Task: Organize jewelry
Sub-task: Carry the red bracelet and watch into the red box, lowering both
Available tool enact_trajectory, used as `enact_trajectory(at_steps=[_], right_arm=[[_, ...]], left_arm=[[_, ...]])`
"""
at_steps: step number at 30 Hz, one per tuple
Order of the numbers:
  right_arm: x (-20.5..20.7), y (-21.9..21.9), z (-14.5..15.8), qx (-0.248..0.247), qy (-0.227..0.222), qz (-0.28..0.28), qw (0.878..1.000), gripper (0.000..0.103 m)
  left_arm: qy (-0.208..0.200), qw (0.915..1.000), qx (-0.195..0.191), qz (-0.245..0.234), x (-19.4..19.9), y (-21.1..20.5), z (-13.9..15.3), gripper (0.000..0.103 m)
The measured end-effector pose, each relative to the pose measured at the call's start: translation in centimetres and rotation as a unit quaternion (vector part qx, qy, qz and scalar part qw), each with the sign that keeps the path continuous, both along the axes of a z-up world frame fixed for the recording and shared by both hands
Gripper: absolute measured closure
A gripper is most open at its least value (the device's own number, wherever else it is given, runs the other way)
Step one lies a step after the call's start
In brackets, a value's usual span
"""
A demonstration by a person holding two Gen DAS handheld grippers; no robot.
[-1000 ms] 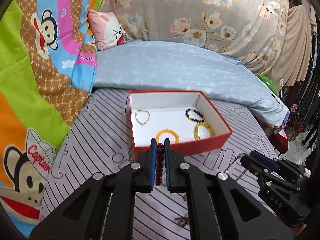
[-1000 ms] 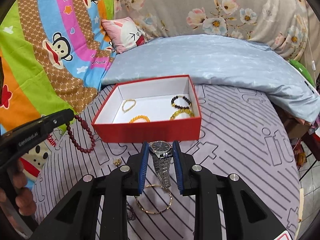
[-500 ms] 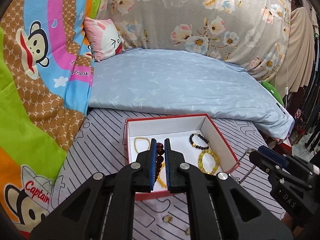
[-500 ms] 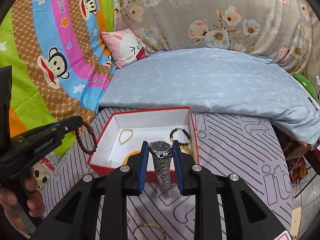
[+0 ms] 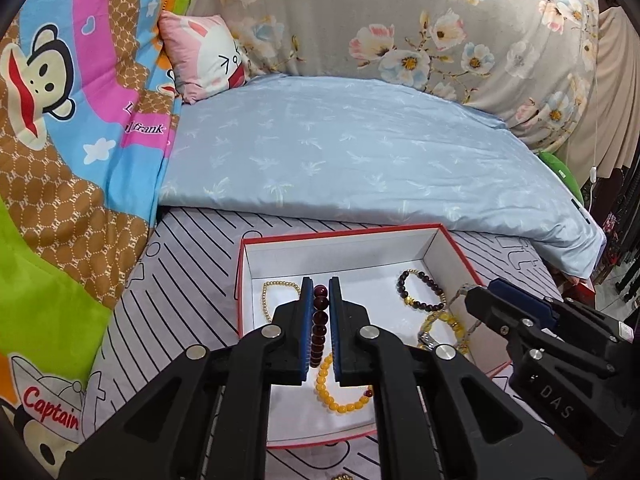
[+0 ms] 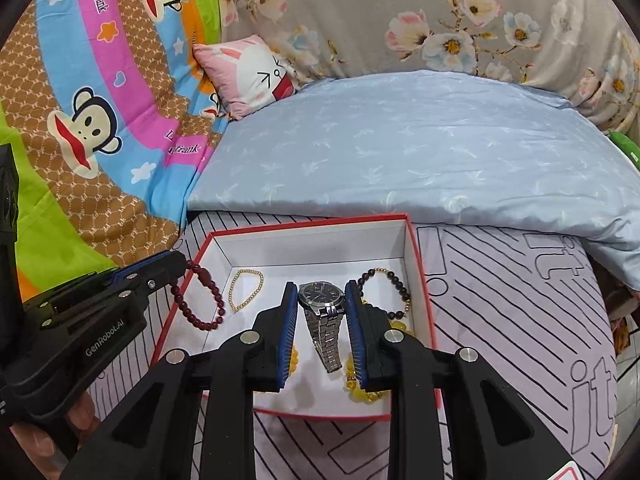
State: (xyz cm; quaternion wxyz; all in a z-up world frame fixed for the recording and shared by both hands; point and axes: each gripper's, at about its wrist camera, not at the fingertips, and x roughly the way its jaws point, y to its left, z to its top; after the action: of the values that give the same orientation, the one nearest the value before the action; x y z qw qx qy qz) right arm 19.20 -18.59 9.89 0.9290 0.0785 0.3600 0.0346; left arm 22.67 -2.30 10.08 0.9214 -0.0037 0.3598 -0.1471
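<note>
A red box with a white inside (image 5: 452, 248) (image 6: 416, 264) lies on the striped bed sheet. My left gripper (image 5: 320, 292) is shut on a dark red bead bracelet (image 5: 319, 328) and holds it over the box; the bracelet hangs over the box's left rim in the right wrist view (image 6: 198, 304). My right gripper (image 6: 321, 292) is shut on a silver watch (image 6: 322, 300) and holds it above the box's middle. In the box lie a thin gold bracelet (image 6: 246, 290), a dark bead bracelet (image 6: 386, 292), an orange bead bracelet (image 5: 340, 394) and a yellow one (image 5: 440, 320).
A light blue quilt (image 6: 420, 160) lies just behind the box. A pink cushion (image 6: 248, 72) and a cartoon monkey blanket (image 6: 92, 120) are at the back left. The bed's edge is at the right (image 6: 612, 320). A small gold piece (image 5: 340, 477) lies on the sheet before the box.
Both grippers have moved forward and now stand over the inside of the box, each still holding its piece. The loose jewelry on the sheet has dropped out of the right wrist view.
</note>
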Motion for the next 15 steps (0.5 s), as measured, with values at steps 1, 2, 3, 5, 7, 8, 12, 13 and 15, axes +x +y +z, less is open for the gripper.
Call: enact_trajectory(at_steps=[1, 2, 3, 5, 7, 8, 12, 13, 15], right_arm=[[0.4, 0.1, -0.4, 0.000, 0.003, 0.001, 1.000, 0.080], [0.7, 0.2, -0.7, 0.001, 0.006, 0.001, 1.000, 0.080], [1.1, 0.3, -1.1, 0.001, 0.009, 0.001, 1.000, 0.080], [1.6, 0.4, -1.7, 0.001, 0.014, 0.001, 1.000, 0.080], [2.1, 0.6, -2.3, 0.001, 0.019, 0.000, 1.000, 0.080], [2.3, 0.6, -2.5, 0.001, 0.021, 0.000, 1.000, 0.080], [3.0, 0.7, -3.2, 0.001, 0.027, 0.000, 1.000, 0.080], [3.1, 0.8, -3.3, 0.001, 0.028, -0.001, 1.000, 0.080], [3.3, 0.9, -3.5, -0.001, 0.031, 0.000, 1.000, 0.080]], left_arm=[[0.002, 1.0000, 0.002, 0.001, 0.2, -0.1, -0.3, 0.096], [0.004, 1.0000, 0.004, 0.002, 0.5, -0.1, -0.6, 0.096], [0.006, 1.0000, 0.005, 0.003, 0.7, -0.1, -0.8, 0.096], [0.008, 0.9999, 0.008, 0.005, 1.1, -0.1, -1.2, 0.095], [0.012, 0.9999, 0.010, 0.007, 1.5, 0.0, -1.6, 0.095], [0.014, 0.9998, 0.011, 0.008, 1.7, 0.1, -1.8, 0.095], [0.018, 0.9997, 0.012, 0.009, 2.2, 0.0, -2.3, 0.095], [0.018, 0.9997, 0.013, 0.009, 2.3, 0.0, -2.4, 0.095], [0.020, 0.9997, 0.013, 0.010, 2.4, 0.0, -2.6, 0.095]])
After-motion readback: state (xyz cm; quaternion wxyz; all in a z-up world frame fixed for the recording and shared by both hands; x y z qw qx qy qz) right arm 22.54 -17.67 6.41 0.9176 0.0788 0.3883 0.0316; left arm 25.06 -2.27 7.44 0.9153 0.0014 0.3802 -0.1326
